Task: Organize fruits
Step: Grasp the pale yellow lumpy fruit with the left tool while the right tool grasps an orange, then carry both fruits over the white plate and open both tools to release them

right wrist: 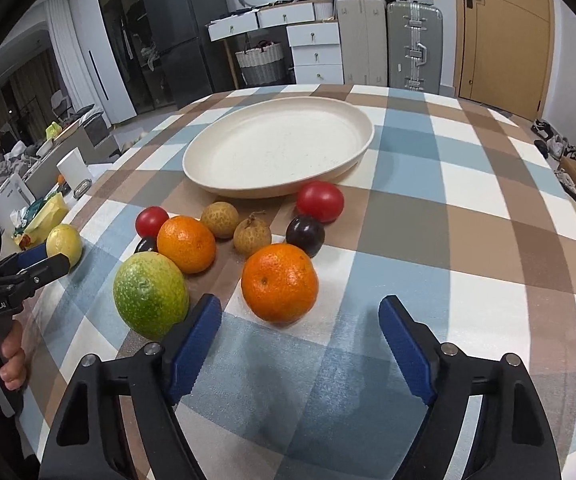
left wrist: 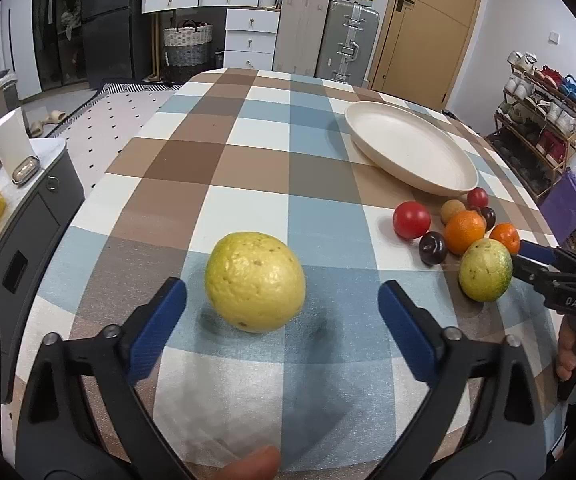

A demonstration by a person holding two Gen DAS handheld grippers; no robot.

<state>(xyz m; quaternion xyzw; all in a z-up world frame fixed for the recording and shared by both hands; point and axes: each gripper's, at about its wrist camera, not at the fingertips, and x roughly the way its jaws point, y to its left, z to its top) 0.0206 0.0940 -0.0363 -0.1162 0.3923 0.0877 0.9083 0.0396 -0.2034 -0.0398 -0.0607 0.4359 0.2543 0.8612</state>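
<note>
Yellow fruit (left wrist: 254, 282) alone — plate (right wrist: 224, 188) behind fruit cluster.

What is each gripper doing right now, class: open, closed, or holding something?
Left gripper: open, empty, yellow fruit just ahead.
Right gripper: open, empty, orange just ahead.

A checked tablecloth (left wrist: 248, 152) in brown, blue and white covers the table. Behind it stand a white drawer unit (left wrist: 252, 38), a woven basket (left wrist: 187, 46), a beige suitcase (left wrist: 301, 32) and a silver suitcase (left wrist: 347, 36), with more cases and boxes stacked on top. A tan wooden door (left wrist: 427, 24) is set in the white wall. A dark refrigerator (right wrist: 176, 36) stands to the left, a shoe rack (left wrist: 539, 120) to the right, and a dotted rug (left wrist: 116, 128) lies on the floor.
</note>
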